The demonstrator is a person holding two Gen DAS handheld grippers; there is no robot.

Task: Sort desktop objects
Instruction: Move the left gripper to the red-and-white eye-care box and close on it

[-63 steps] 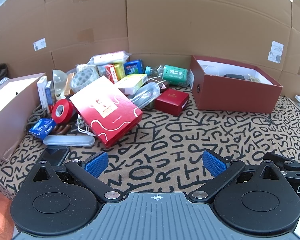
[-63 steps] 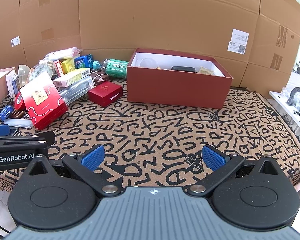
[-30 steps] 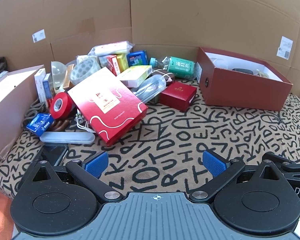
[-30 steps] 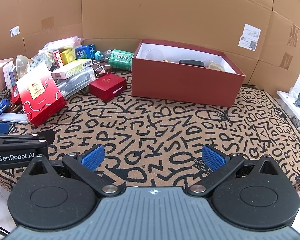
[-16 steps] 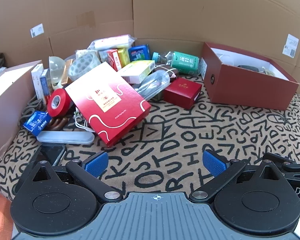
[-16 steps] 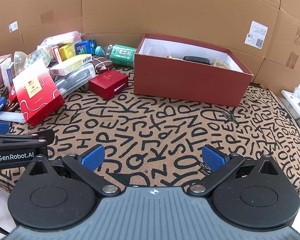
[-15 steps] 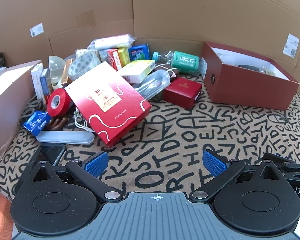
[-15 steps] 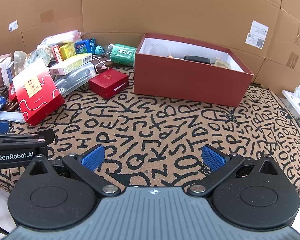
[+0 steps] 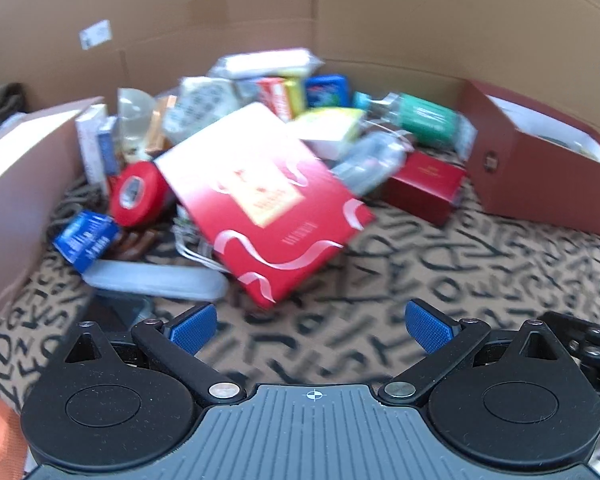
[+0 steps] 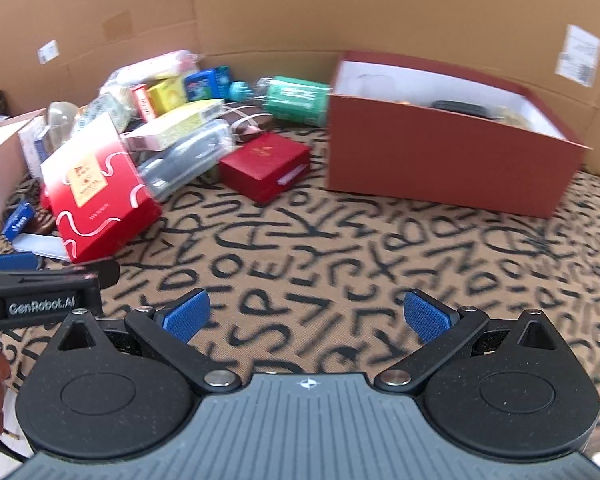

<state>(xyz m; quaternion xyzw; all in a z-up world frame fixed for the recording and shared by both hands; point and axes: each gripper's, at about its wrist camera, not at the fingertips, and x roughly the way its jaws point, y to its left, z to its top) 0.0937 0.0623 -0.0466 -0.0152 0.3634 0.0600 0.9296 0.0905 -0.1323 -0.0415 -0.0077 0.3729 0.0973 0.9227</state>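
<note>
Desktop objects lie in a pile on the letter-patterned bench cover (image 10: 300, 248), all placed relative to the large flat red gift box (image 9: 268, 200). Nearest, the left gripper (image 9: 312, 326) and the right gripper (image 10: 306, 316) both hover over bare cover, fingers spread wide, holding nothing. A translucent plastic case (image 9: 156, 280) lies just in front of the gift box. A red tape roll (image 9: 134, 192) sits to its left. A small square red box (image 10: 266, 164) rests to its right. Farther right stands the open dark-red cardboard box (image 10: 452, 168). Behind the gift box lies a green bottle (image 10: 296, 100).
</note>
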